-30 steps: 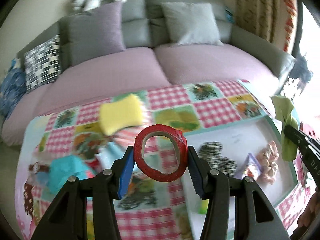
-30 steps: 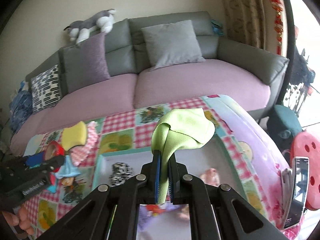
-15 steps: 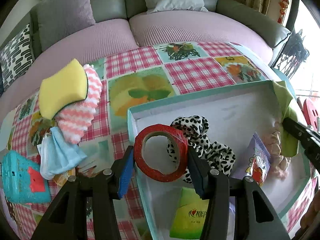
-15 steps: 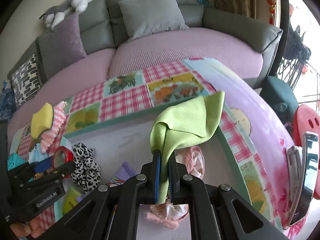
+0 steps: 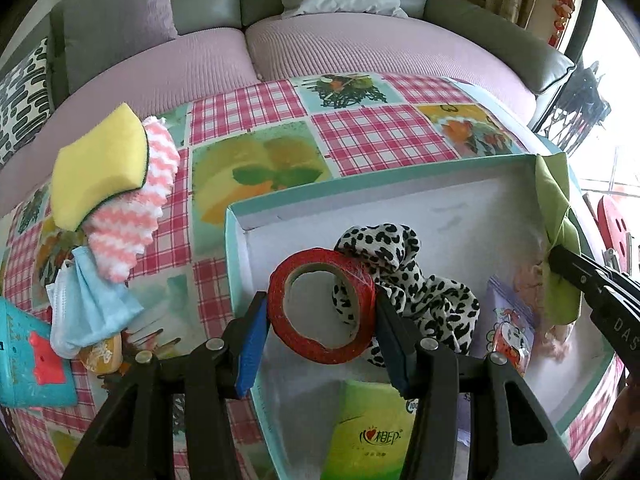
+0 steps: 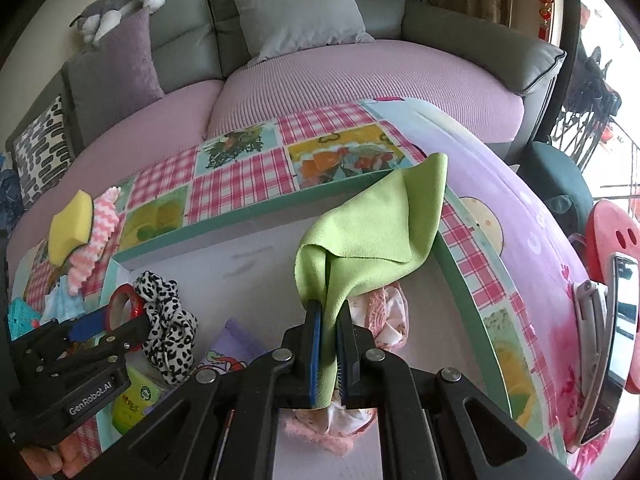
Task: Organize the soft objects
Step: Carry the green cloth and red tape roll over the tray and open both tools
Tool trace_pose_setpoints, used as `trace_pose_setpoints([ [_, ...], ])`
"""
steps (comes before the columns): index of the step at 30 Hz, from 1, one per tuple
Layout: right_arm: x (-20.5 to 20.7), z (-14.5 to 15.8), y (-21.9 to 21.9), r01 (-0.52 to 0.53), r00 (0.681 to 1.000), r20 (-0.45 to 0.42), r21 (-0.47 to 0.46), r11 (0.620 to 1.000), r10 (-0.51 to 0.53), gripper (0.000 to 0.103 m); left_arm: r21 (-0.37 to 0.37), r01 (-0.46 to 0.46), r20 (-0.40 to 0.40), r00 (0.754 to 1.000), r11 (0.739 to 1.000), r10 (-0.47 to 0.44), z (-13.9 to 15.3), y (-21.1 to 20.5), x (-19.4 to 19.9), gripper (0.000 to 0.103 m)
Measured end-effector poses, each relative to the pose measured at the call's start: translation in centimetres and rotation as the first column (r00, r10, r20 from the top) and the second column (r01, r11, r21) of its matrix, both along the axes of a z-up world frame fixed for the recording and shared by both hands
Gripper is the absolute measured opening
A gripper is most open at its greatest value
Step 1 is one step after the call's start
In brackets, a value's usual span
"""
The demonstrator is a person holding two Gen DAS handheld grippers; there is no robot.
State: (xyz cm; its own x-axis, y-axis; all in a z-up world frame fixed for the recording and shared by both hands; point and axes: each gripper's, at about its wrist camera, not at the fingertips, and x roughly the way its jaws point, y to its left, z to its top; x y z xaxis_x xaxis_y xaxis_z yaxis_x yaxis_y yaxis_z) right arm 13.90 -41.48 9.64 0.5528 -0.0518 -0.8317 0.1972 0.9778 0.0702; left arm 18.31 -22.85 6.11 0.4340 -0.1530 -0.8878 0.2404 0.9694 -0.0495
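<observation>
Currently, tape (image 5: 322,306) is pinched in the left gripper (image 5: 320,320) over the box (image 5: 236,248), lower centre; cloth (image 6: 372,232) is clamped in the right gripper (image 6: 328,356). Each should be lowered inside the walls before release, clear of the scrunchie (image 5: 404,276).

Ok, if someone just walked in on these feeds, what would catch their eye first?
Probably the red roll of tape clamped in the left gripper, over the near-left corner of the teal-rimmed white tray. Next, the lime-green cloth pinched in the right gripper, draping up over the tray's right side. Outside the tray, to its left, a yellow sponge lies on a pink-and-white knitted cloth.
</observation>
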Motion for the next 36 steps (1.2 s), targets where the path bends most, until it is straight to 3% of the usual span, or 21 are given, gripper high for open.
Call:
trace_pose_setpoints([
  [6, -0.1, 0.3, 0.0, 0.0, 1.0, -0.004, -0.009, 1.0, 0.0, 0.011, 0.011, -0.007, 0.003, 1.0, 1.0, 0.007, 1.0, 0.3, 0.0, 0.054],
  [12, -0.4, 1.0, 0.3, -0.004, 1.0, -0.004, -0.021, 1.0, 0.004, 0.011, 0.008, -0.017, 0.028, 0.999, 1.0, 0.017, 2.5, 0.7, -0.3, 0.067],
  [18, -0.7, 1.7, 0.4, -0.005, 1.0, 0.0, -0.03, 1.0, 0.005, 0.024, 0.018, -0.056, 0.049, 0.997, 0.998, 0.055, 3.8, 1.6, -0.5, 0.067],
  [25, -0.8, 2.0, 0.7, -0.016, 1.0, 0.0, -0.02, 1.0, 0.016, 0.025, 0.044, -0.125, 0.059, 0.991, 0.991, 0.123, 4.1, 3.2, -0.1, 0.068],
  [26, -0.8, 2.0, 0.8, -0.016, 1.0, 0.0, -0.021, 1.0, 0.016, 0.028, 0.043, -0.137, 0.055, 0.989, 0.99, 0.135, 4.0, 3.4, 0.0, 0.069],
  [27, -0.9, 2.0, 0.8, -0.015, 1.0, 0.0, -0.023, 1.0, 0.015, 0.042, 0.045, -0.152, 0.052, 0.987, 0.987, 0.149, 3.9, 3.7, 0.1, 0.072],
  [28, -0.8, 2.0, 0.8, -0.012, 1.0, 0.003, -0.026, 1.0, 0.012, 0.061, 0.047, -0.164, 0.052, 0.985, 0.985, 0.162, 3.8, 3.9, 0.2, 0.081],
  [30, -0.8, 2.1, 0.8, -0.01, 1.0, 0.006, -0.027, 1.0, 0.01, 0.068, 0.053, -0.193, 0.061, 0.98, 0.98, 0.189, 3.6, 4.5, 0.2, 0.091],
  [33, -0.8, 2.1, 1.0, -0.017, 1.0, 0.006, -0.019, 1.0, 0.017, 0.071, 0.066, -0.228, 0.072, 0.972, 0.971, 0.224, 3.3, 5.2, 0.2, 0.091],
  [36, -0.7, 2.0, 1.1, -0.018, 1.0, 0.006, -0.014, 1.0, 0.018, 0.088, 0.076, -0.26, 0.074, 0.964, 0.963, 0.254, 2.8, 6.0, 0.3, 0.091],
])
